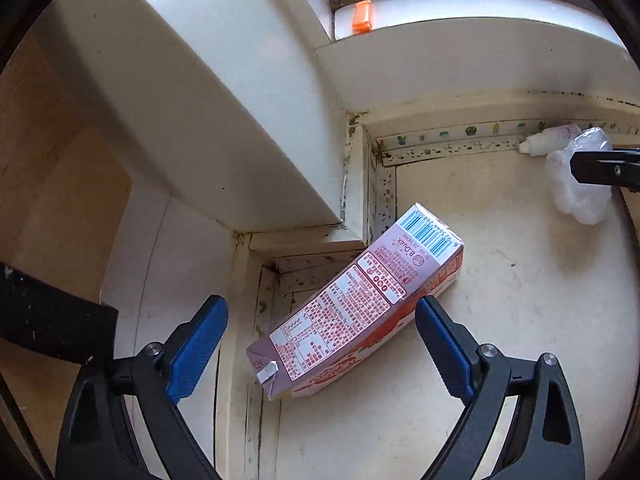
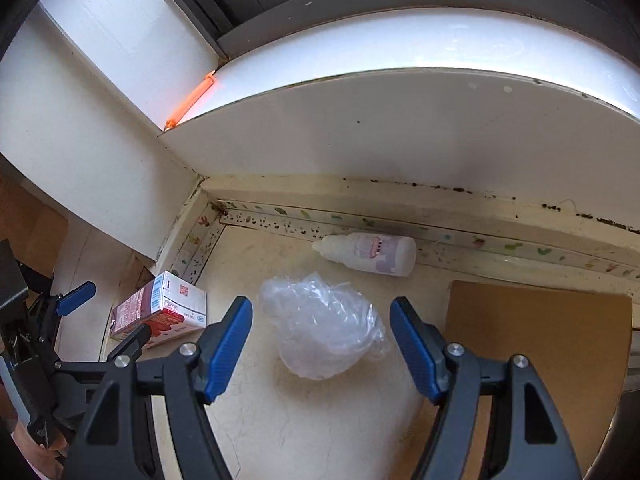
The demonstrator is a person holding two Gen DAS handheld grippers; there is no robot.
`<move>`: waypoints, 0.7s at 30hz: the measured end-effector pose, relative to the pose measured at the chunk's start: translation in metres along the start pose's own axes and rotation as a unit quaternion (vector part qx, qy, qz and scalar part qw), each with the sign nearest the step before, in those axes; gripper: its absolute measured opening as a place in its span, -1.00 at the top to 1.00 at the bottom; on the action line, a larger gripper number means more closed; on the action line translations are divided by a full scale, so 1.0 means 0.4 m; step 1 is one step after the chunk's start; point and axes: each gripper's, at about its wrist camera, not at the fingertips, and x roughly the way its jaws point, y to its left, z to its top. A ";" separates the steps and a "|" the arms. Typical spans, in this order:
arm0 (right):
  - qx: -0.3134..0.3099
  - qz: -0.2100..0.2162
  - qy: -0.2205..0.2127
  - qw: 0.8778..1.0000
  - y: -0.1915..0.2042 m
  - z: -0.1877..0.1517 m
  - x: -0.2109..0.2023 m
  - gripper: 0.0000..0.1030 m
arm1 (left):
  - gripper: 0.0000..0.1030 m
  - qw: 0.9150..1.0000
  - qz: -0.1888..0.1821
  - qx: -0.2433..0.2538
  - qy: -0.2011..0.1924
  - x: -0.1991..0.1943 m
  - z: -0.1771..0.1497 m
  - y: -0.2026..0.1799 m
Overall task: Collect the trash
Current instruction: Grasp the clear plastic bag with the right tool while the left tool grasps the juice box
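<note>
A pink and red drink carton [image 1: 356,304] lies on its side on the cream floor by a wall corner. My left gripper [image 1: 322,344] stands open, its blue pads on either side of the carton and clear of it. A crumpled clear plastic bag [image 2: 324,328] lies on the floor between the blue pads of my right gripper [image 2: 320,344], which is open and not touching it. Just behind the bag lies a small white bottle [image 2: 366,254] against the skirting. The carton [image 2: 160,310] and the left gripper [image 2: 104,320] also show at the left of the right wrist view.
White walls and a window sill [image 2: 400,52] close the corner behind the trash. An orange object [image 1: 362,16] sits on the sill. A brown cardboard sheet [image 2: 540,344] lies on the floor to the right. Wooden flooring [image 1: 40,160] lies to the left.
</note>
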 end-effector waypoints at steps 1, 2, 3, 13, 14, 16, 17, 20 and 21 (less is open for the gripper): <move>-0.004 -0.001 0.001 1.000 0.001 -0.003 0.007 -0.26 | -0.88 1.000 0.005 0.002 -0.002 0.006 -0.002 -0.002; -0.009 0.000 0.005 1.000 0.002 -0.006 0.013 -0.17 | -0.91 1.000 0.007 0.005 -0.003 0.012 0.000 -0.005; -0.015 0.000 0.010 1.000 0.004 -0.010 0.021 -0.03 | -0.92 1.000 0.010 0.008 -0.006 0.015 -0.002 -0.007; -0.046 0.007 0.013 0.999 0.011 -0.037 0.042 0.14 | -0.92 1.000 -0.008 0.004 -0.007 0.008 -0.008 -0.017; -0.049 0.008 0.014 0.999 0.013 -0.038 0.044 0.14 | -0.92 1.000 -0.017 0.002 -0.003 0.005 -0.010 -0.021; -0.053 0.010 0.012 0.998 0.016 -0.042 0.038 0.14 | -0.92 1.000 -0.022 0.006 0.000 0.002 -0.013 -0.035; -0.055 0.010 0.011 0.998 0.017 -0.043 0.034 0.14 | -0.91 1.000 -0.019 0.016 0.001 0.003 -0.014 -0.046; -0.057 0.012 0.012 0.998 0.019 -0.047 0.031 0.15 | -0.90 0.999 -0.007 0.042 0.009 0.021 -0.012 -0.070; -0.057 0.014 0.014 0.998 0.019 -0.048 0.032 0.17 | -0.87 0.999 -0.008 0.043 0.014 0.030 -0.009 -0.072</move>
